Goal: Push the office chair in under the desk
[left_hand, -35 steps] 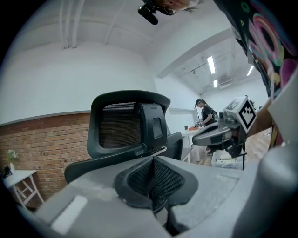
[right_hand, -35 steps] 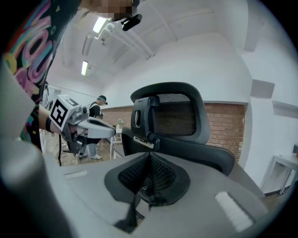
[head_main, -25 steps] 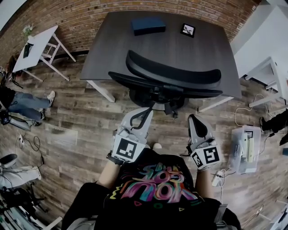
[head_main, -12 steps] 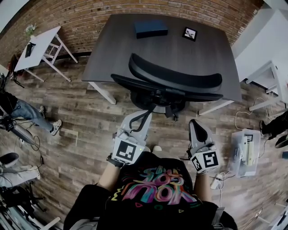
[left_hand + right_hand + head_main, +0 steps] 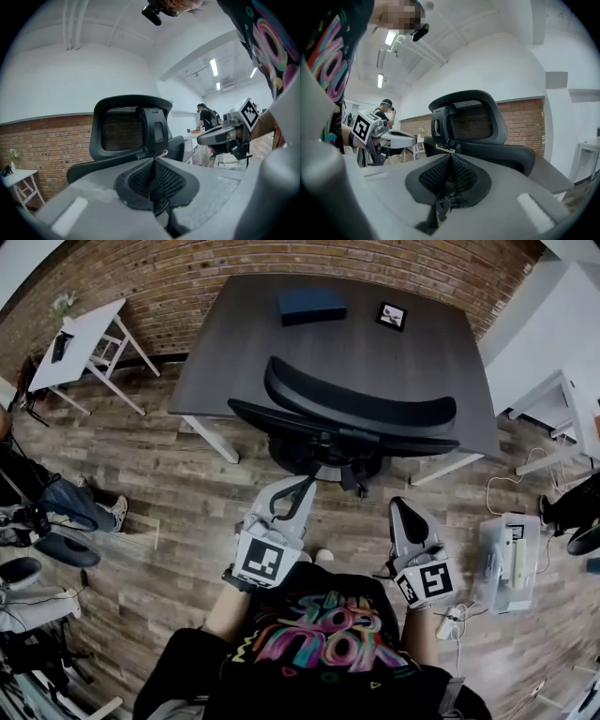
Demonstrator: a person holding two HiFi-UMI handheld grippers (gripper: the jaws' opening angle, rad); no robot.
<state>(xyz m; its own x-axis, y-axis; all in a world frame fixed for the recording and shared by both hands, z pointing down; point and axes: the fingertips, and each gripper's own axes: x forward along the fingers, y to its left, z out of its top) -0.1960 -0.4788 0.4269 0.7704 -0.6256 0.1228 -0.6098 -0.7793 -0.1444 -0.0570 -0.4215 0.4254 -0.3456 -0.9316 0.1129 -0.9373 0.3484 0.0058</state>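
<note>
Lettering in bright colours is running across the person's black shirt [image 5: 319,634], too warped to read, and the cubes on both grippers are carrying only black-and-white square markers. The office chair [image 5: 361,418] is standing at the near edge of the desk [image 5: 234,343], its back turned to the person and its headrest overlapping the desk top. The left gripper [image 5: 298,486] and right gripper [image 5: 399,506] are pointing at the chair from the near side, fingers clenched on nothing, the left just short of the chair's lower back. A dark blue box [image 5: 310,304] and a small black square frame [image 5: 391,315] are lying at the desk's far edge by the brick wall [image 5: 187,268]. A white side table [image 5: 89,329] is standing far left, and a clear plastic bin [image 5: 506,559] is sitting on the wooden floor [image 5: 169,474] to the right.
</note>
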